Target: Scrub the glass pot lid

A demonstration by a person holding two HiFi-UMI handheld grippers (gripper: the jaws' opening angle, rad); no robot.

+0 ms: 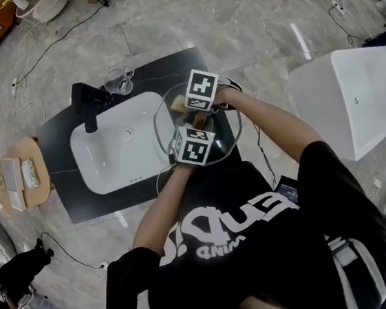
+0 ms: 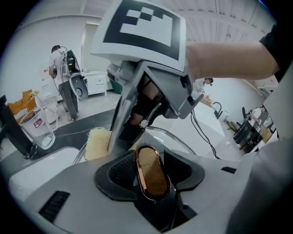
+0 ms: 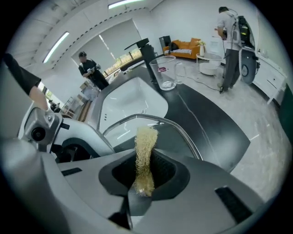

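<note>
The round glass pot lid (image 1: 168,127) is held over the right end of the white sink (image 1: 110,153). My left gripper (image 1: 198,125) is shut on the lid's copper-rimmed knob (image 2: 152,171), which sits between its jaws. My right gripper (image 1: 183,106) is shut on a pale yellow loofah scrubber (image 3: 145,155). The scrubber (image 2: 97,142) rests on the far left part of the lid's glass, near the rim (image 3: 137,118). The two grippers stand close together over the lid, the right one (image 2: 113,141) just beyond the left.
A black faucet (image 1: 87,103) and a clear glass measuring cup (image 1: 119,81) stand on the black counter (image 1: 63,165) behind the sink. A white tub (image 1: 353,97) stands to the right, a small round wooden table (image 1: 18,173) to the left. People stand further off.
</note>
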